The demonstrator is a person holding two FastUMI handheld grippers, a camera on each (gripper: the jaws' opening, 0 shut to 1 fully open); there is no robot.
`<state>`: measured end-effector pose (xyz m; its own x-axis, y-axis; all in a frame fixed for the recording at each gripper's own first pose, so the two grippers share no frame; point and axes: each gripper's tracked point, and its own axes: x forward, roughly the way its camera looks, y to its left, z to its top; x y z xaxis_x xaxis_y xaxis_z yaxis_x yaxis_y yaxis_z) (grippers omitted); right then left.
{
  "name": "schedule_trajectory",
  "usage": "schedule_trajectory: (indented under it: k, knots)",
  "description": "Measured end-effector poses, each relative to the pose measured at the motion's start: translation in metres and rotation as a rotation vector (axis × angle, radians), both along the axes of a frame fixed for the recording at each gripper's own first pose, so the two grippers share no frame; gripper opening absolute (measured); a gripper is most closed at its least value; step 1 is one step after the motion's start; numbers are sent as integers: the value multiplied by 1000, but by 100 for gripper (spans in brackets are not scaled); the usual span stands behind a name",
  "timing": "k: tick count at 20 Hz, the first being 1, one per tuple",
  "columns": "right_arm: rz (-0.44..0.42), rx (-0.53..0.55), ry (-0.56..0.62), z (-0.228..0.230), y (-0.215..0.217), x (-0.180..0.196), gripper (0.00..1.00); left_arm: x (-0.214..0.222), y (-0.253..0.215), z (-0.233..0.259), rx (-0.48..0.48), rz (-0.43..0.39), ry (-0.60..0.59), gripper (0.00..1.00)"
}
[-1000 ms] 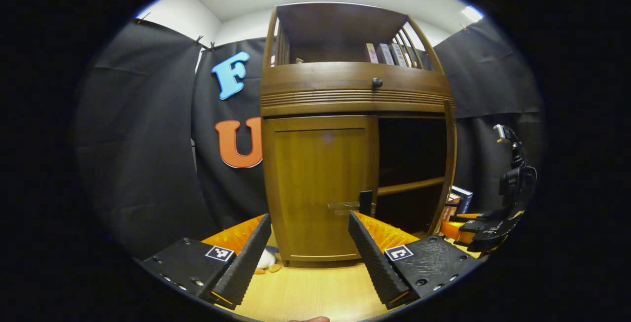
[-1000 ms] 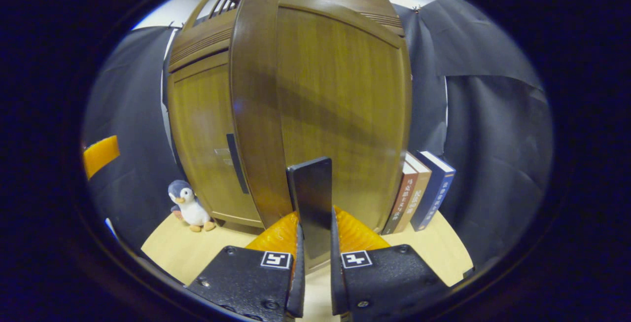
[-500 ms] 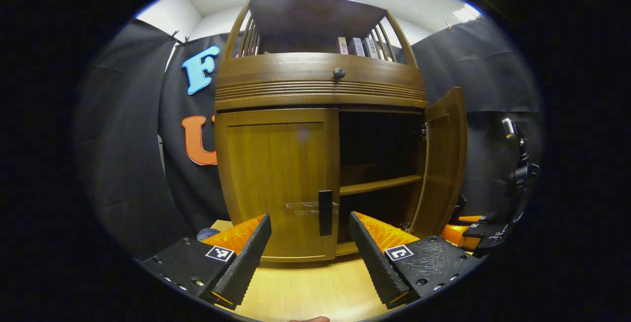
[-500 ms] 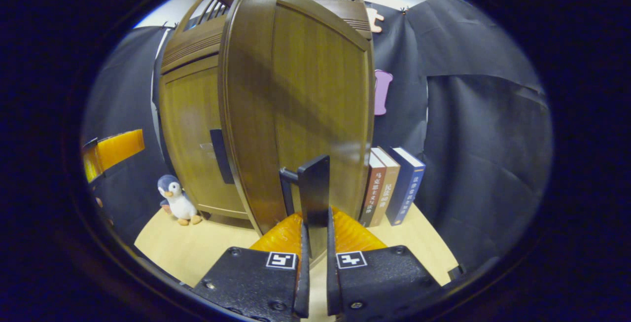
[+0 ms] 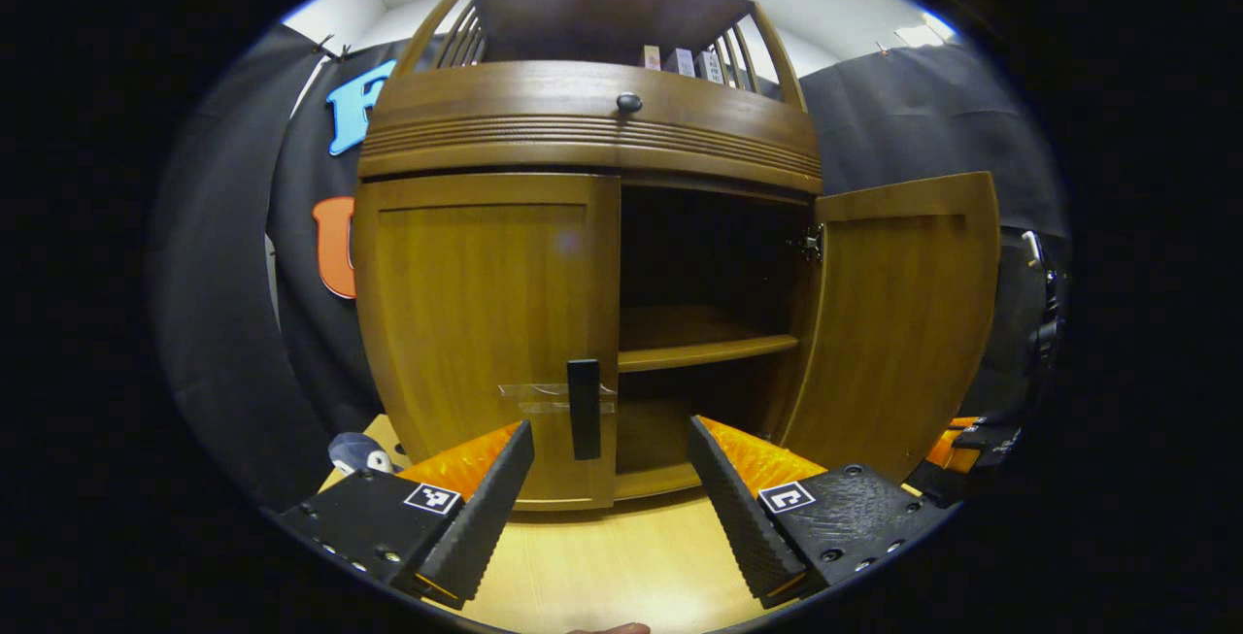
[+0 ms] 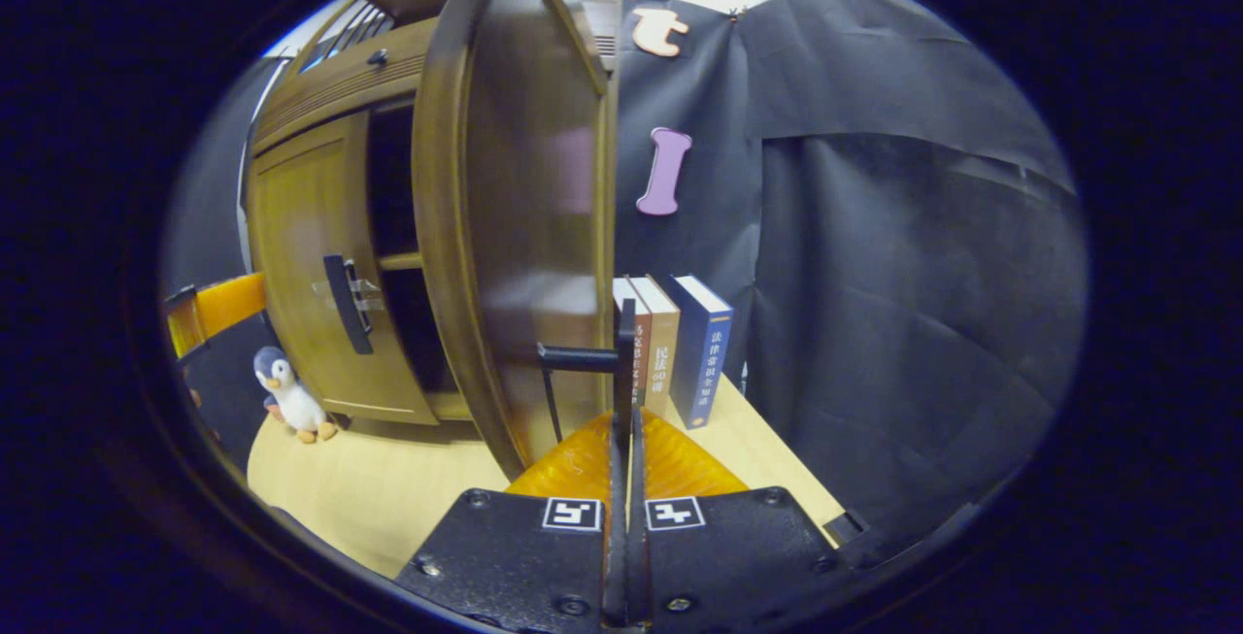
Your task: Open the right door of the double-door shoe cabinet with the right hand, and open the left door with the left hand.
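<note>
On the desk (image 5: 621, 566), the double-door shoe cabinet (image 5: 592, 119) stands with its right door (image 5: 898, 314) swung out and its left door (image 5: 486, 323) flush in the frame. Left gripper (image 5: 610, 488): jaws wide apart, holding nothing, set just before the left door's dark handle (image 5: 584, 409), which appears between the fingers without contact. Right gripper (image 6: 622, 459): jaws drawn narrow, both fingers pressed on the plate of the right door's handle (image 6: 624, 362), seen edge-on in the right gripper view; the handle's posts run to the door face. In the left gripper view the right gripper (image 5: 971, 440) appears partly behind the open door's outer edge, largely cut off. Open compartment: one shelf (image 5: 704, 350) across it, the space above dark and hard to make out. Upper tier: a drawer knob (image 5: 629, 102) and several book spines behind slats, too small to tell apart. Beside the cabinet's right side, three upright books (image 6: 675, 348) stand near the swung door's free edge, whether touching cannot be told. Near the left door's lower corner sits a plush penguin (image 6: 286, 396), mostly hidden in the left gripper view. Bare desk lies in front of both doors.
</note>
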<state>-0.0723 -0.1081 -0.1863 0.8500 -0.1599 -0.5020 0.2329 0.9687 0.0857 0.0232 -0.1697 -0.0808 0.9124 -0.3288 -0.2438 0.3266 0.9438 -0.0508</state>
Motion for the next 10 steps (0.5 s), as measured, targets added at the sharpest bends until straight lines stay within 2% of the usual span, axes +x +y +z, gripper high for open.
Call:
schedule_trajectory:
  k: [1, 2, 6, 10]
  knots:
    - [-3, 19, -1, -2, -4, 1, 4, 1, -4, -1, 0, -9, 2, 100]
    - [-3, 27, -2, -2, -5, 1, 4, 3, -7, -2, 0, -15, 7, 96]
    - [-18, -9, -12, 4, -27, -16, 4, 9, -19, -9, 0, -34, 22, 96]
    - [-80, -26, -28, 5, -58, -24, 4, 21, -22, -17, 26, -38, 24, 96]
